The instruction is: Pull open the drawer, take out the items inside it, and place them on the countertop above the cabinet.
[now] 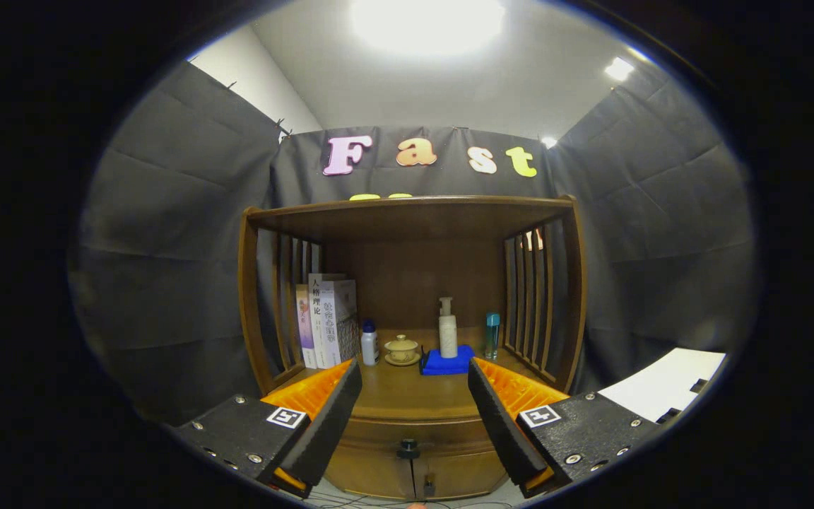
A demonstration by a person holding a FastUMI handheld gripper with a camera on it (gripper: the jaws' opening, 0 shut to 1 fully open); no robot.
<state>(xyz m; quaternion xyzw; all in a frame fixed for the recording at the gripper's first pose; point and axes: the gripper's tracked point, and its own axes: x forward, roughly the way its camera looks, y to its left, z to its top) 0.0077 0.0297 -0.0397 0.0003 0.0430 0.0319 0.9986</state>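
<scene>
You are holding the gripper (414,396) with fingers spread wide, gripping nothing, facing the cabinet (407,283). The drawer (414,442) is sitting shut under the countertop (407,392), its knob (408,448) between the fingers. Books (326,322), teacup (401,349) and pump bottle (447,329) are standing on the countertop.

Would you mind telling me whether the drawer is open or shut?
Shut: the drawer front sits flush, its knob untouched between the open gripper fingers.

Wooden cabinet (407,339) ahead of the spread gripper (414,403) fingers.
On its countertop (414,396): books (326,322) left, then small bottle (369,343), lidded cup (401,348), pump bottle (447,329) on cloth (449,363); drawer knob (408,447) below.
</scene>
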